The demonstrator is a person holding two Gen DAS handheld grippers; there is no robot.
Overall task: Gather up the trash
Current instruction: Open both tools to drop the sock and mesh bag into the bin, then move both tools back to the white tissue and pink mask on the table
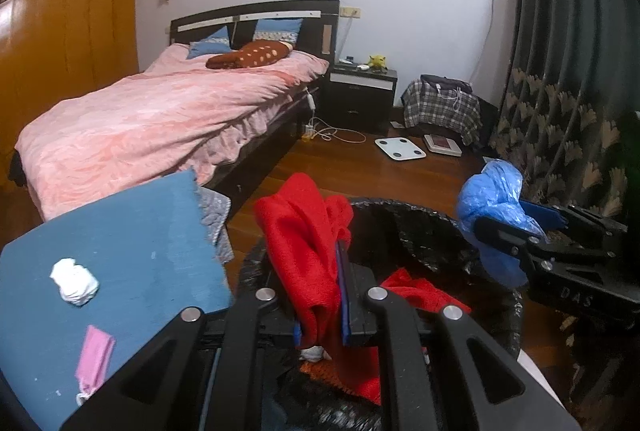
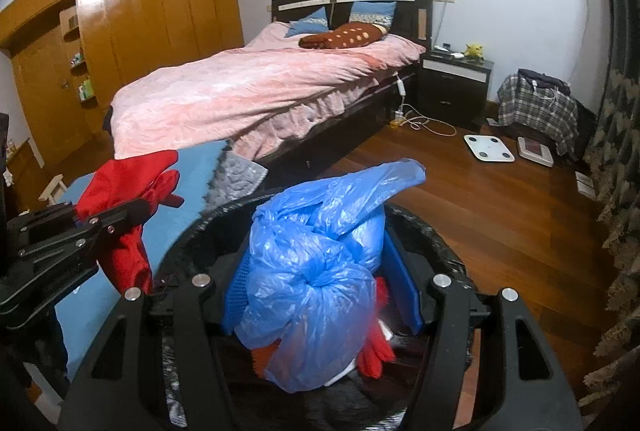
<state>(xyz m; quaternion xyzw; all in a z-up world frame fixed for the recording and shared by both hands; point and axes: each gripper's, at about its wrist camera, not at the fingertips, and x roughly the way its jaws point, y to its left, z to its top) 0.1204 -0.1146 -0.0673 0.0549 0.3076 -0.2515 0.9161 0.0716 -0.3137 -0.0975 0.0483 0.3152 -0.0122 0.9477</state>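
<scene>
Both grippers tip downward side by side, the left gripper (image 1: 322, 295) squeezed almost shut and the right gripper (image 2: 320, 295) with its jaws held wider.

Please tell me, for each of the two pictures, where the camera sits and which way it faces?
Left wrist: on the left tongs, facing the bed; they grip a red cloth over the black bin.
Right wrist: on the right tongs, facing the same way, gripping a blue bag.
Shared: bed, bin, both tongs, both items.
</scene>
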